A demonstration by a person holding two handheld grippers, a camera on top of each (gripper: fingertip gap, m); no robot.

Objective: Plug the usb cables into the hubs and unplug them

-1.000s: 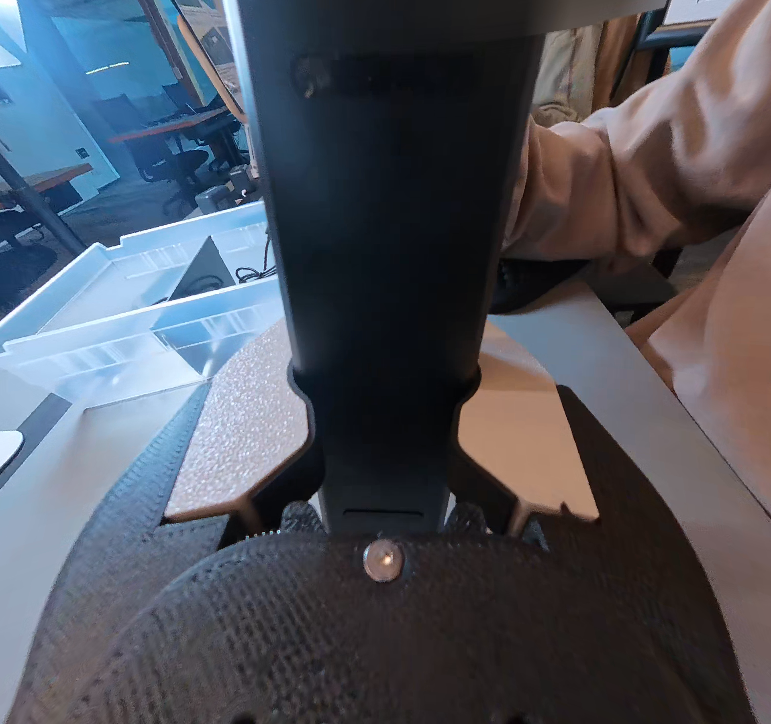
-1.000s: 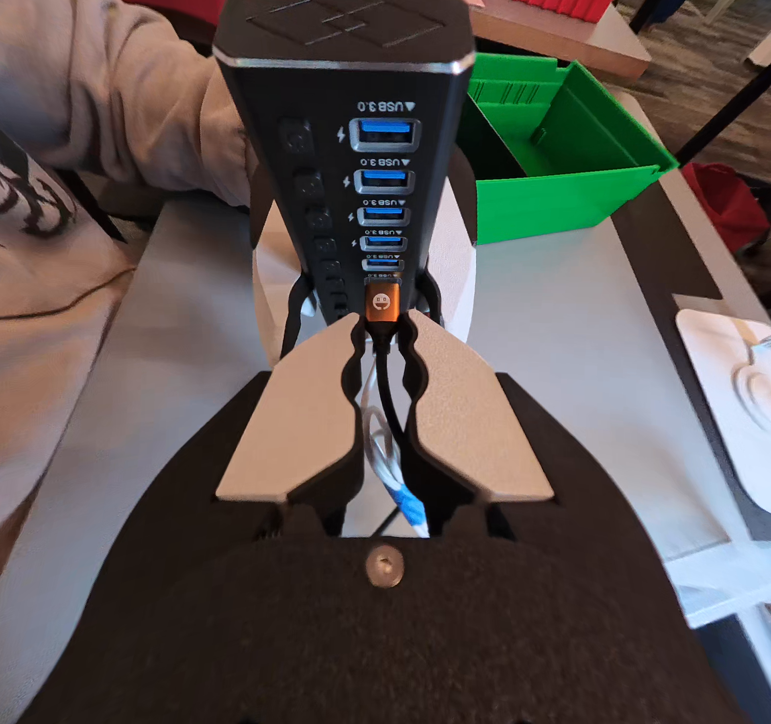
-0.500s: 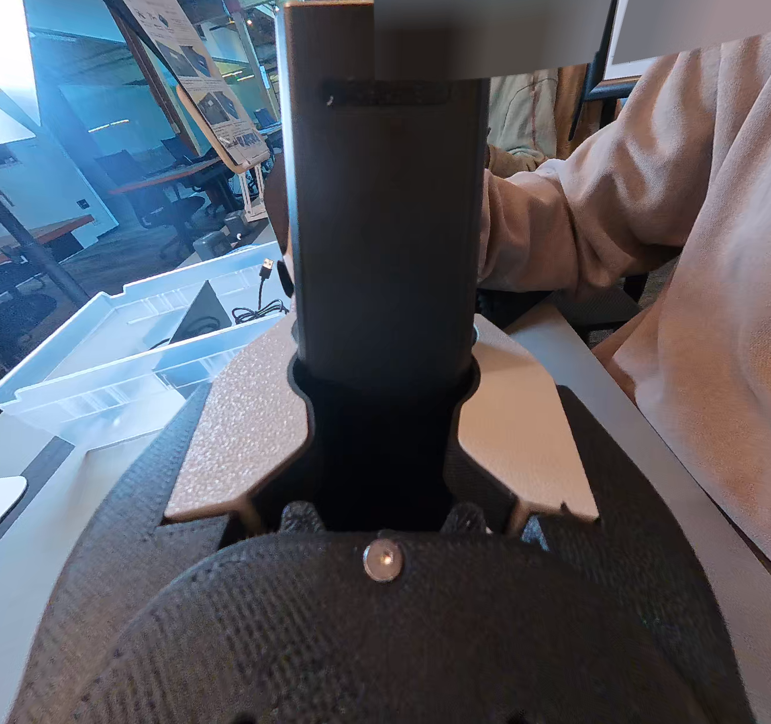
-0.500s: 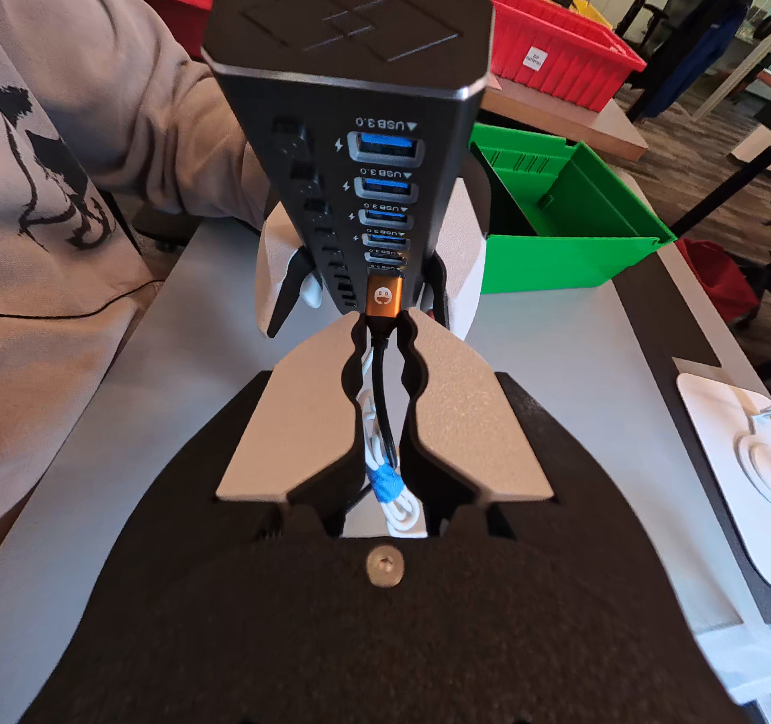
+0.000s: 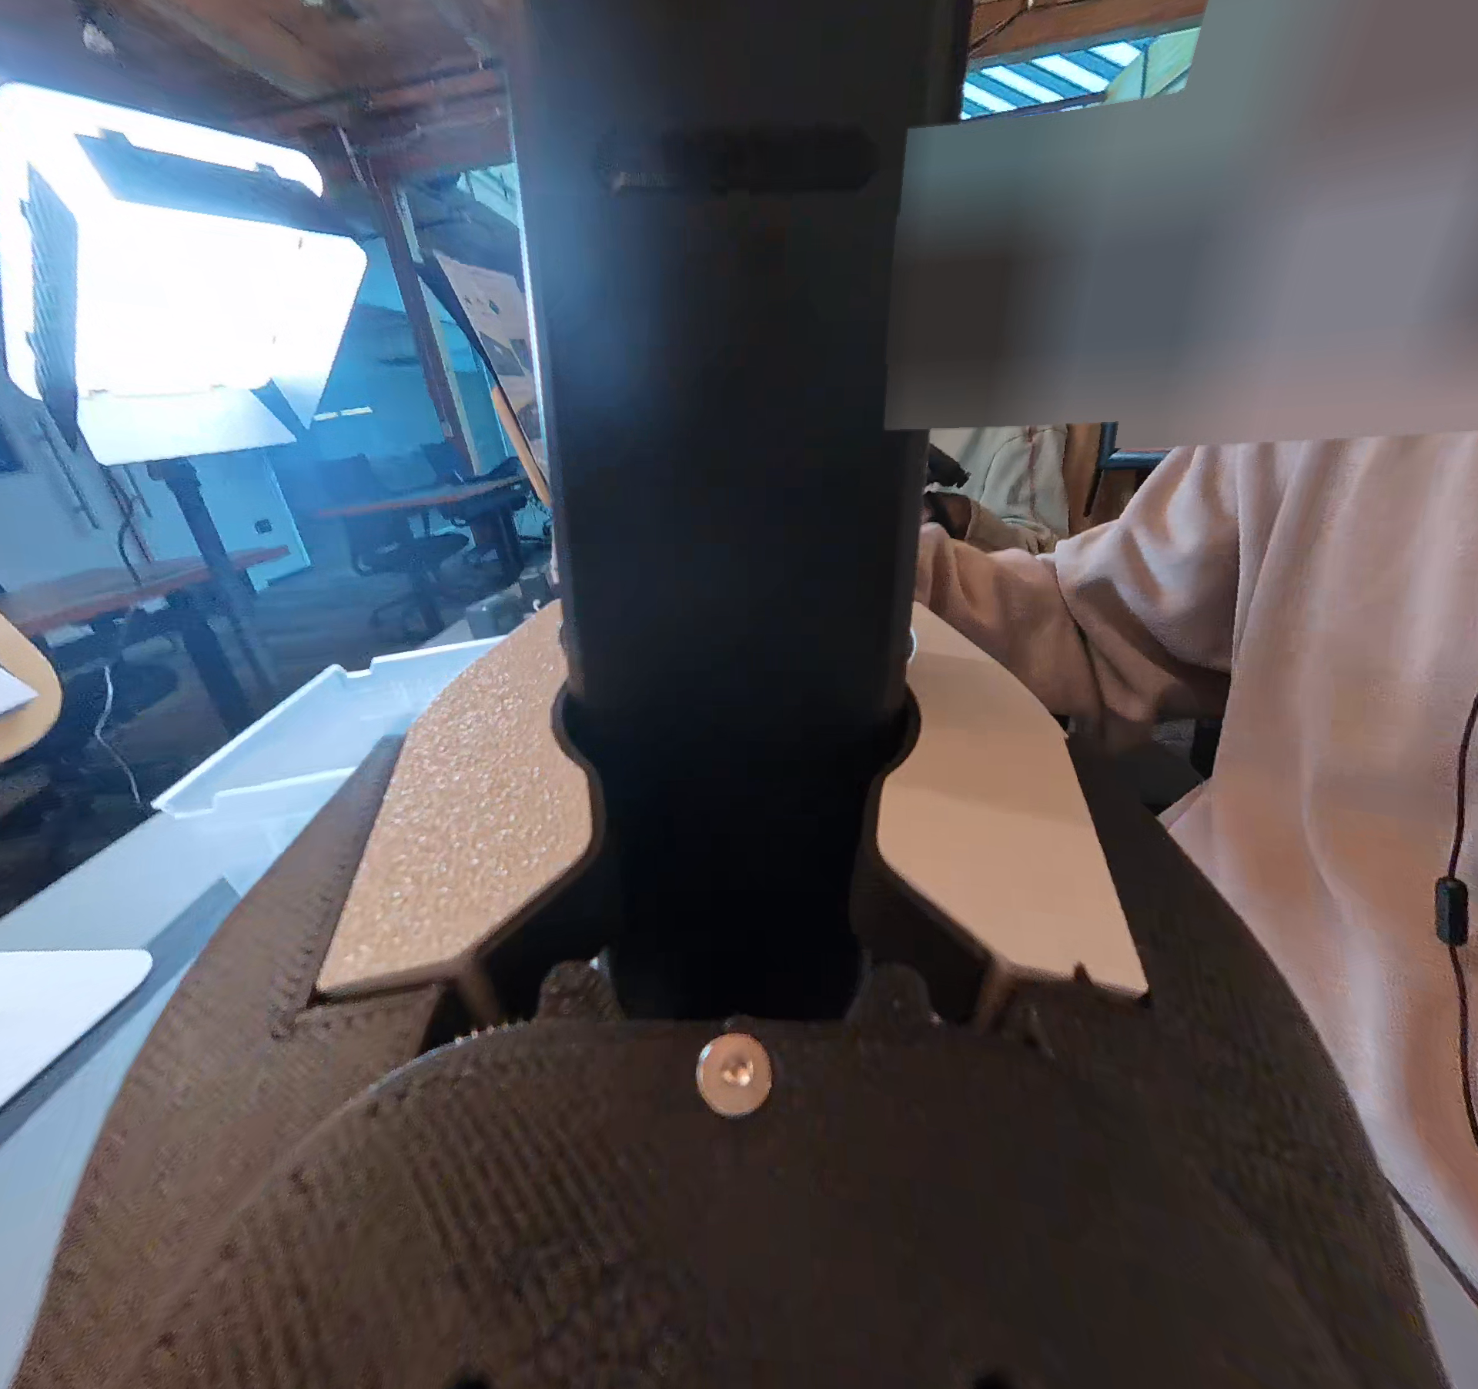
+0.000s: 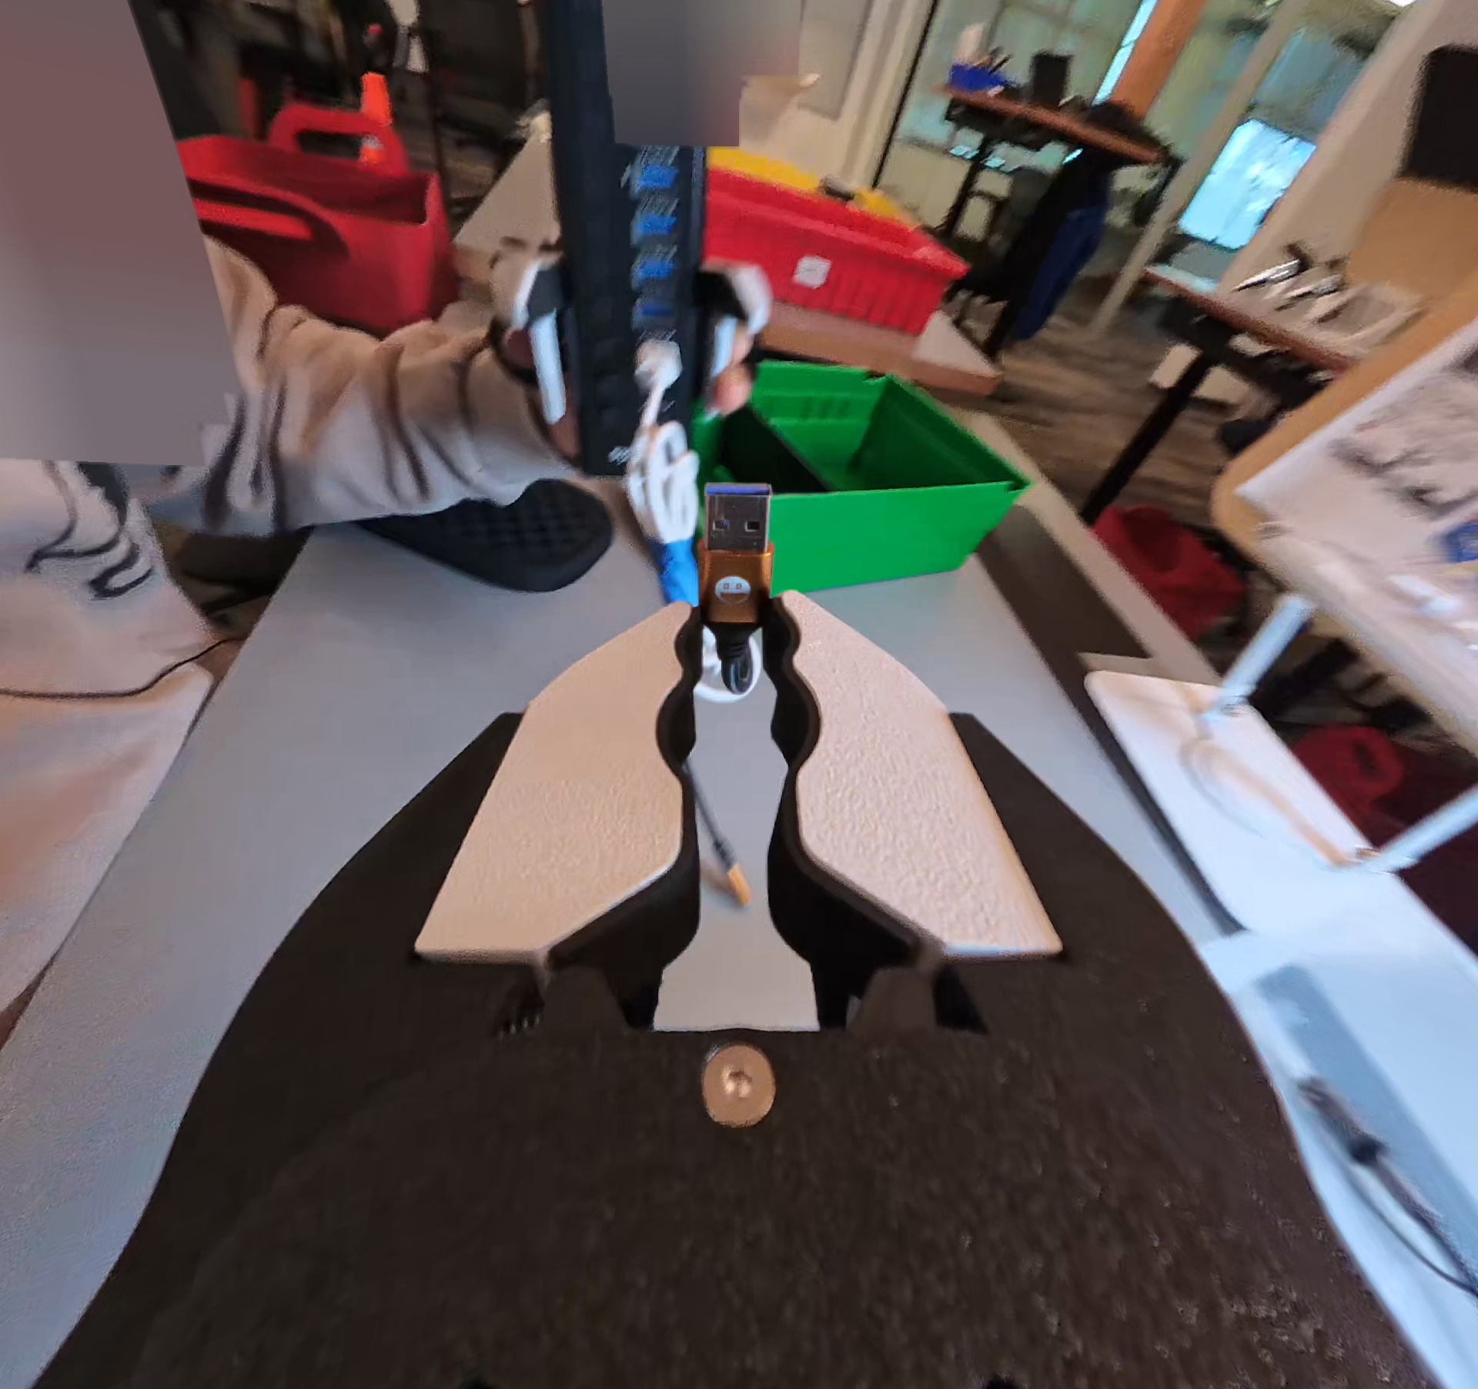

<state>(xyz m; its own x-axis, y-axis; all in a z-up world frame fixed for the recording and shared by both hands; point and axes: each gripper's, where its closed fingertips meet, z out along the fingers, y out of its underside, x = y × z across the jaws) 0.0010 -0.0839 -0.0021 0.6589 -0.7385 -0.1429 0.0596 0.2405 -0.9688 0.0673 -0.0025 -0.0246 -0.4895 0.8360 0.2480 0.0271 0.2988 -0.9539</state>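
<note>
My left gripper (image 5: 736,655) is shut on a black multi-port USB hub (image 5: 736,391) and holds it upright above the table, its plain back towards the camera. In the right wrist view the hub (image 6: 620,271) stands farther off in the left gripper (image 6: 640,327), with blue ports and a white cable (image 6: 668,471) hanging from a low port. My right gripper (image 6: 732,607) is shut on an orange USB plug (image 6: 734,551). The plug's metal end is bare and clear of the hub. Its black cable (image 6: 720,823) trails back between the fingers.
A green bin (image 6: 864,503) stands on the grey table (image 6: 400,671) behind the plug, with red crates (image 6: 816,239) beyond it. A white pad (image 6: 1200,759) lies at the right. A clear plastic tray (image 5: 320,727) sits left of the hub. A person's beige sleeve (image 5: 1200,631) is at the right. The gap from one gripper's tips to the other's is roughly 12 cm.
The orange plug has come out of the hub's lowest port, still in my right gripper. The hub has moved up and away in my left gripper.
</note>
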